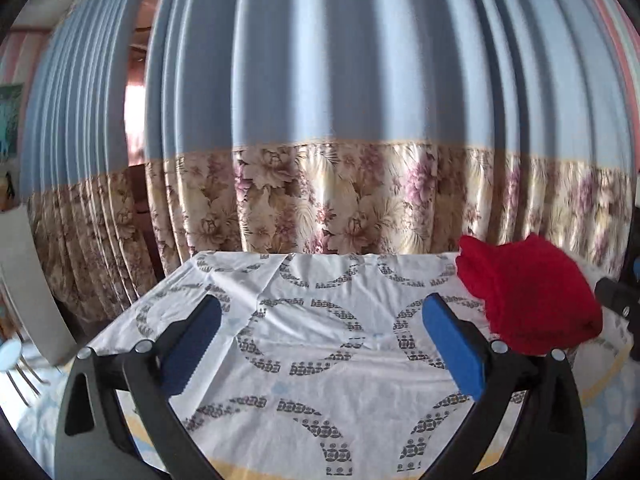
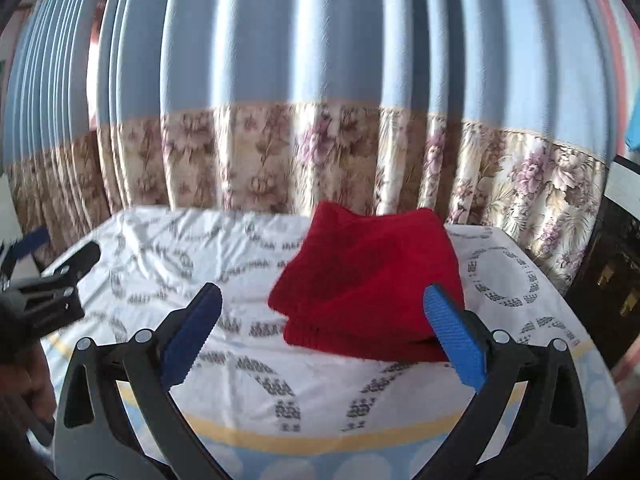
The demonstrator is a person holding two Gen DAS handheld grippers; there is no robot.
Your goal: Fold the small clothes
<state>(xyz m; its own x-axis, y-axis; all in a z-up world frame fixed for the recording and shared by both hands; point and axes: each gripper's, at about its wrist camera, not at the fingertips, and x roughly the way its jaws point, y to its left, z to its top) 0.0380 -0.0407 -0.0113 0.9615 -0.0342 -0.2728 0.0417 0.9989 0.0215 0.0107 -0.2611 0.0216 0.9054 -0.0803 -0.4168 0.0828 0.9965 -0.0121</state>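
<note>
A folded red knitted garment (image 2: 372, 280) lies on the table's white patterned cloth (image 2: 240, 384). In the left wrist view the red garment (image 1: 528, 296) sits at the right, beyond the blue right pad. My left gripper (image 1: 322, 308) hangs open above the cloth, nothing between its fingers. My right gripper (image 2: 322, 300) is open too, held back from the garment's near edge, with the red fabric showing behind the gap and the right pad. The other gripper (image 2: 60, 288) shows at the left edge of the right wrist view.
A blue curtain with a floral lower band (image 1: 340, 200) hangs right behind the table's far edge. A chair with a pale board (image 1: 28, 288) stands left of the table. A dark cabinet (image 2: 612, 272) stands at the right. The table cloth (image 1: 320, 360) has creases.
</note>
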